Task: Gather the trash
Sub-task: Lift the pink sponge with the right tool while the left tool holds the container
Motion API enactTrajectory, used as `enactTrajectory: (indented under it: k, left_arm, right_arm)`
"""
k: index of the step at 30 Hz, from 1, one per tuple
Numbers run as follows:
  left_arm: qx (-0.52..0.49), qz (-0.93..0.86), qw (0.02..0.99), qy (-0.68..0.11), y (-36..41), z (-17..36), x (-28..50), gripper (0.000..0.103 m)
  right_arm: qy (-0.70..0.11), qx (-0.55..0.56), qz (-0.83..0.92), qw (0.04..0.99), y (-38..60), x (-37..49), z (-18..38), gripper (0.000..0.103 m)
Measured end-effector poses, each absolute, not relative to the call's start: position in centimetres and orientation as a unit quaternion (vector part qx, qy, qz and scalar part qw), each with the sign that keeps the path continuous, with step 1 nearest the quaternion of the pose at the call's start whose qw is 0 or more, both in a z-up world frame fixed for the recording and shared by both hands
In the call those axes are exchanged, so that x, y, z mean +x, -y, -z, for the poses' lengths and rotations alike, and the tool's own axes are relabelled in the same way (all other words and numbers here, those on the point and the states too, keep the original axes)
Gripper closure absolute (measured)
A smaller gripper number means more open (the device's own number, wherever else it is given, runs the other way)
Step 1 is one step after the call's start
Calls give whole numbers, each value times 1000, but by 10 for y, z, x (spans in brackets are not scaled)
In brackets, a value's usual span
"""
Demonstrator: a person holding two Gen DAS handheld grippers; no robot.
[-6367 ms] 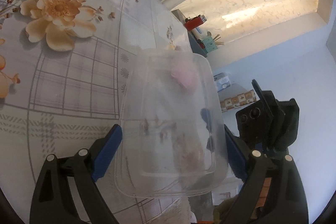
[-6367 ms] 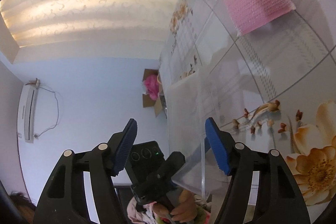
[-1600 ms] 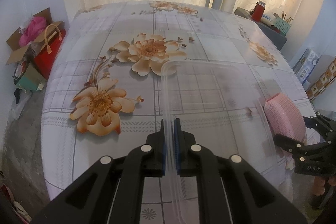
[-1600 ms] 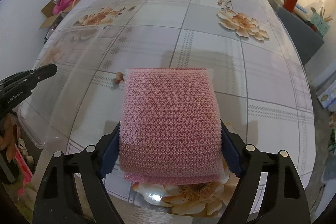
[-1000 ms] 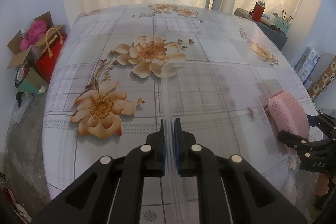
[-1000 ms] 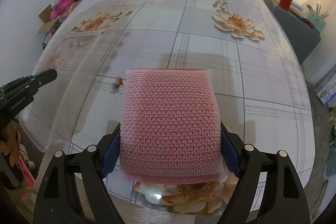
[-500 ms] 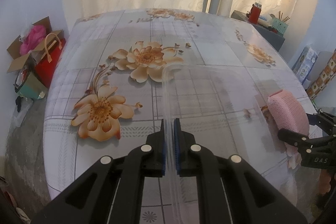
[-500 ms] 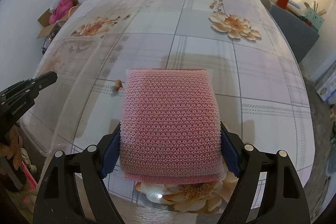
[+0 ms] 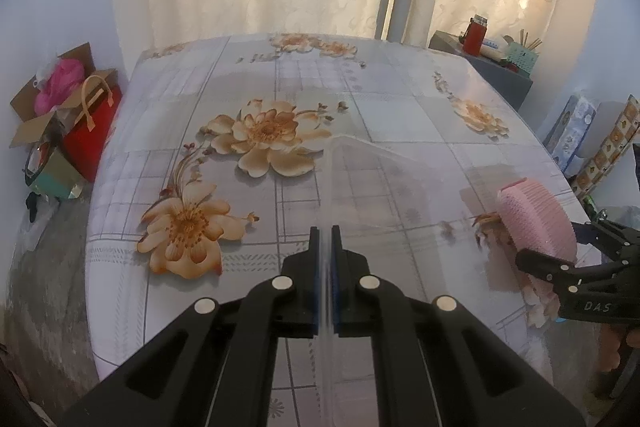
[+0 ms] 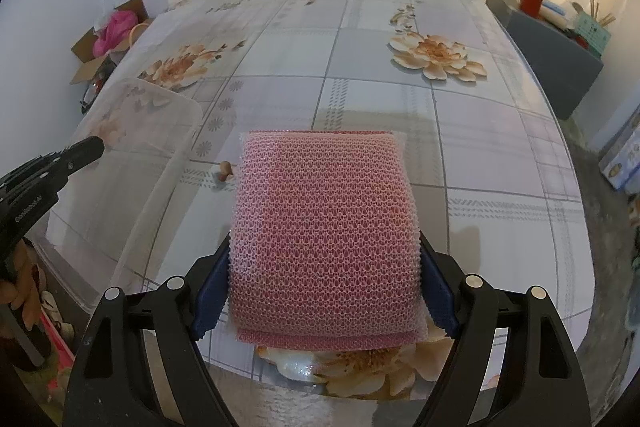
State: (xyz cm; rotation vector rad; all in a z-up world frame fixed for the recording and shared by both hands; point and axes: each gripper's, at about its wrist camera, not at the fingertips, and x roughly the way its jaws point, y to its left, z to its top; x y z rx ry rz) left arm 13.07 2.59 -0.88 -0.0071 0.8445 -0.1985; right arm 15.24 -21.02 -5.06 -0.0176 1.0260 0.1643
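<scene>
Clear container [image 9: 400,211] higher, nothing inside

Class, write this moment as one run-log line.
left gripper: shut on clear container rim | right gripper: shut on pink foam net | above table

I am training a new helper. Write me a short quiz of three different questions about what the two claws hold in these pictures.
1. True or false: the left claw is shut on the rim of the clear tub.
2. What does the right claw grip? A) red bag B) pink pad C) brown crumb
3. Fill in: on the table, the crumb lies between the tub and the ____.

Key: 1 true. 2 B, the pink pad. 3 pad.
</scene>
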Motion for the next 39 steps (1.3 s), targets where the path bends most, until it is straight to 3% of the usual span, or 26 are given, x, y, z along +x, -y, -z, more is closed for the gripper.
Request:
enactTrajectory:
  k: [39]
  left_arm:
    - [50,108,931,-345,24,-47,87,99]
  right_arm:
    - [-439,69,-76,892,266,102,22,26]
